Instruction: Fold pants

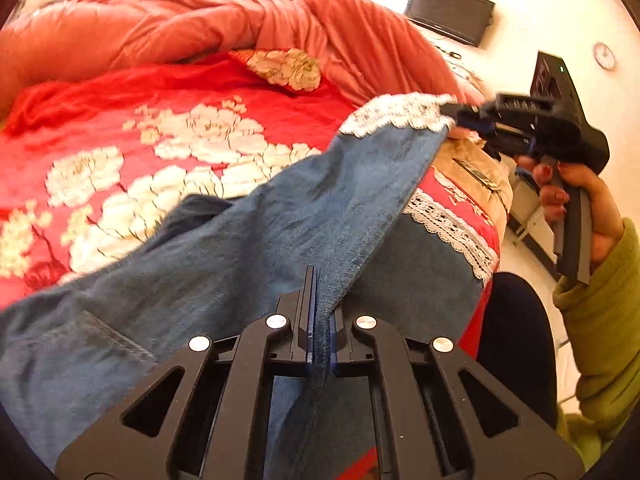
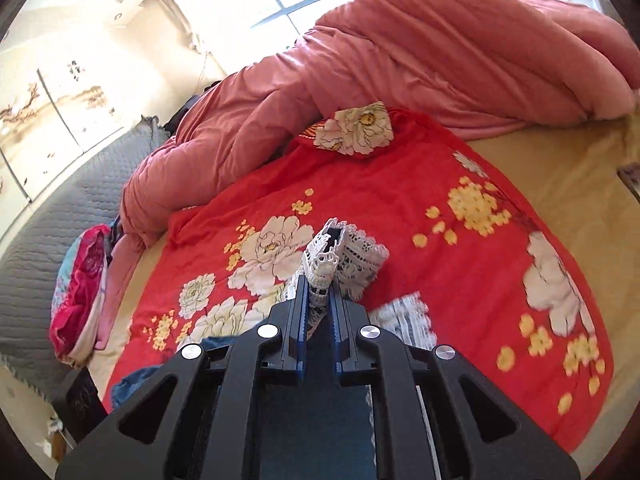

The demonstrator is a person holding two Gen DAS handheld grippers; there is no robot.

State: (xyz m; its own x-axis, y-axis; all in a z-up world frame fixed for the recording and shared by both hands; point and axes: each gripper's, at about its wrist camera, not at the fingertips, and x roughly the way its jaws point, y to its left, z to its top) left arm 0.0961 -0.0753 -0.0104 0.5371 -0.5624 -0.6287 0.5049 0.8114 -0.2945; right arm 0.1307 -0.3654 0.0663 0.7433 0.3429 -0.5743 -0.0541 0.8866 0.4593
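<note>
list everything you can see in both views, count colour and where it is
pants: one pair, blue denim with white lace cuffs, lifted over the bed, pinched by both grippers
bedspread: one, red with white and yellow flowers, spread on the bed
quilt: one, salmon pink, heaped at the far side of the bed
bundle of fabric: one, pink and light blue, at the bed's edge by the grey padded panel
screen: one, dark, on the wall
clock: one, white, on the wall
left gripper: black, shut on the denim
right gripper: black, shut on a lace cuff
hand: one, olive green sleeve, holding the right gripper
</note>
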